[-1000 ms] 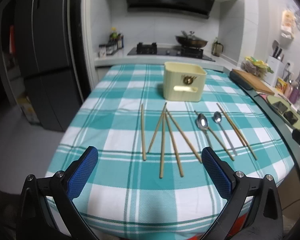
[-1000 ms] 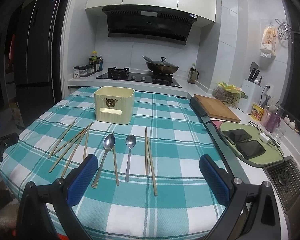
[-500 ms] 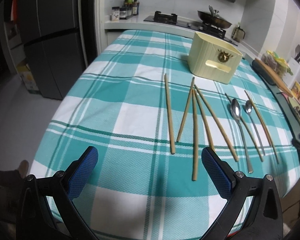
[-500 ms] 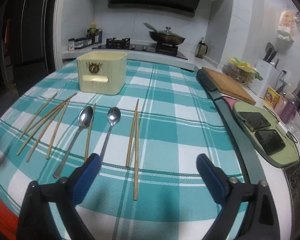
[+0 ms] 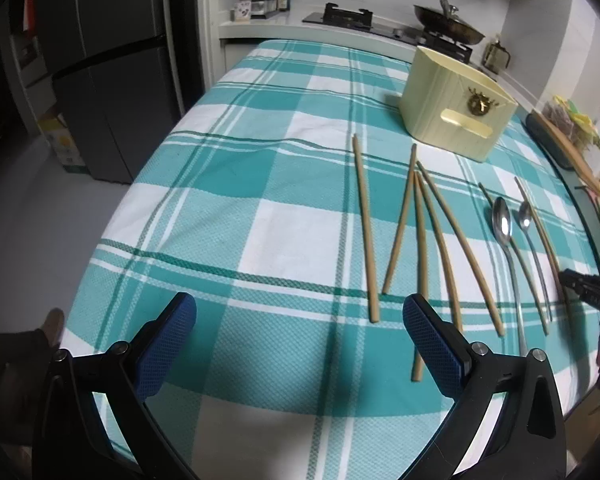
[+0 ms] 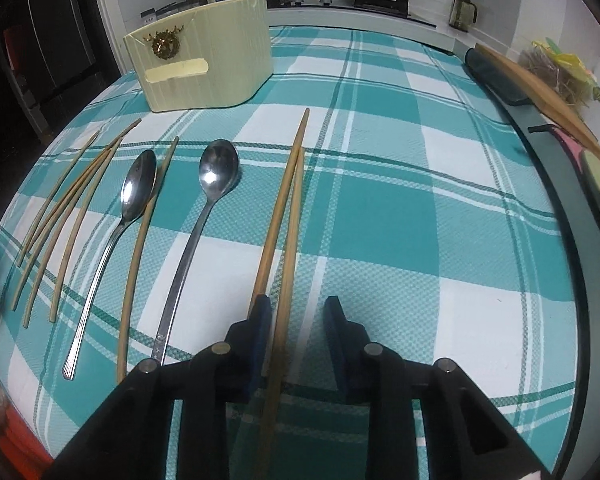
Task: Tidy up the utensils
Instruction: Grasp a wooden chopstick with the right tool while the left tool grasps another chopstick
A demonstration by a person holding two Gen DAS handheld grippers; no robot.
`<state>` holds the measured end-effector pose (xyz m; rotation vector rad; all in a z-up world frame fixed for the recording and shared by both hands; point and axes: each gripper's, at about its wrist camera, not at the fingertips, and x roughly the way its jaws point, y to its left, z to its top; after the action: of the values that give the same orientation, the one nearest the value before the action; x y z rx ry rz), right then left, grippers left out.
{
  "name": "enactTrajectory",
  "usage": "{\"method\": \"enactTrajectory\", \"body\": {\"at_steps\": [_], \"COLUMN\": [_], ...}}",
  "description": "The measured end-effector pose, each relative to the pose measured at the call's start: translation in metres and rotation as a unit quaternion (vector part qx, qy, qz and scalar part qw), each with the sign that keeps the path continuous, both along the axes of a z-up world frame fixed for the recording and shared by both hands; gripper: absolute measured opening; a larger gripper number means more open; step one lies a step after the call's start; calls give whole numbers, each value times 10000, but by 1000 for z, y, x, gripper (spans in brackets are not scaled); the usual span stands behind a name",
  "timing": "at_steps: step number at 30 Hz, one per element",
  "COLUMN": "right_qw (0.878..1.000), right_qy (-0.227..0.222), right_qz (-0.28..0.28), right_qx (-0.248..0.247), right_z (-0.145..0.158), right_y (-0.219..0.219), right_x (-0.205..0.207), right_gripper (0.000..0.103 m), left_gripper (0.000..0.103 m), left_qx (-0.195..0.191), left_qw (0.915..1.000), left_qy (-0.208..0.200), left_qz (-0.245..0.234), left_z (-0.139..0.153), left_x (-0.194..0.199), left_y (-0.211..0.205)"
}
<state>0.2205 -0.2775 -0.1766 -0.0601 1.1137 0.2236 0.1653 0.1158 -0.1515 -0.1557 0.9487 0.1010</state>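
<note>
Right wrist cam: my right gripper [image 6: 296,322] is low over the checked tablecloth [image 6: 380,208], jaws closing w/ a pair of wooden chopsticks [image 6: 286,216] running up btwn them. Left pad looks right at the left stick, right pad still apart from the pair, so not clamped yet. Chopsticks lie side by side, tips meeting at the far end. Just left of them is a steel spoon [image 6: 204,220], then a single chopstick [image 6: 146,240] beside a second spoon [image 6: 120,236], bowls pointing far. Further left, a loose fan of chopsticks [image 6: 60,216]. Cream utensil holder [image 6: 204,56] stands upright at the far left of the cloth, well apart from the sticks, w/ a gold ornament on its front. Left wrist cam: my left gripper [image 5: 300,336] hangs over the near part of the cloth, jaws spread wide, nothing btwn the blue pads. One stick of the fan passes behind its right finger [image 5: 432,344]; can't tell if they touch. Holder sits far right in that view, spoons to the right, and the right gripper's black tip shows at the right edge, near the rightmost chopsticks.
</note>
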Motion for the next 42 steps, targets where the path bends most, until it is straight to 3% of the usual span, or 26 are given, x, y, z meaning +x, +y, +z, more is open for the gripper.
{"method": "enactTrajectory", "body": {"at_steps": [2,4,9,14,18,25,27,31,34,35,36,37,38,42], "right_qw": [9997,9994,9982,9976,9970,9938,9932,9940,9955,9956,9962,9968,9969,9983], "right_qy": [-55,-42,107,299,484,894,933,899,867,875,812,762,764,568], "right_qz": [82,8,-203,-85,103,369,418,433,310,288,246,181,119,-117], "right_qx": [-207,-329,-562,-612,-603,-557,-565,-456,-226,-195,-172,-162,-121,109], "right_z": [0,0,1,2,2,0,0,-1,-3,-5,-5,-6,-7,4], "right_y": [3,0,-20,-24,-23,-22,-18,-11,-8,-6,-5,-4,-3,-7], "right_x": [1,3,8,9,18,47,57,81,102,109,115,121,127,135], "right_gripper": [26,17,16,20,20,20,21,23,23,21,19,9,6,6], "left_gripper": [103,103,103,103,103,101,91,85,66,50,26,11,6,4], "left_qx": [29,138,685,437,571,715,697,395,329,311,270,257,217,-21], "left_qw": [10000,9998,9966,9937,9884,9821,9793,9779,9794,9801,9808,9813,9817,9876], "left_qy": [65,153,387,649,880,1260,1445,1652,1650,1612,1570,1545,1534,1306], "left_qz": [2,-36,-258,-806,-1096,-1208,-1236,-1217,-1113,-1113,-1123,-1120,-1108,-876], "left_z": [-2,-3,-6,-12,-21,-45,-53,-58,-55,-53,-51,-50,-49,-39], "left_x": [6,13,39,86,130,181,190,207,221,225,228,231,233,228], "left_y": [3,3,0,-4,-19,-33,-34,-30,-27,-27,-27,-26,-25,-15]}}
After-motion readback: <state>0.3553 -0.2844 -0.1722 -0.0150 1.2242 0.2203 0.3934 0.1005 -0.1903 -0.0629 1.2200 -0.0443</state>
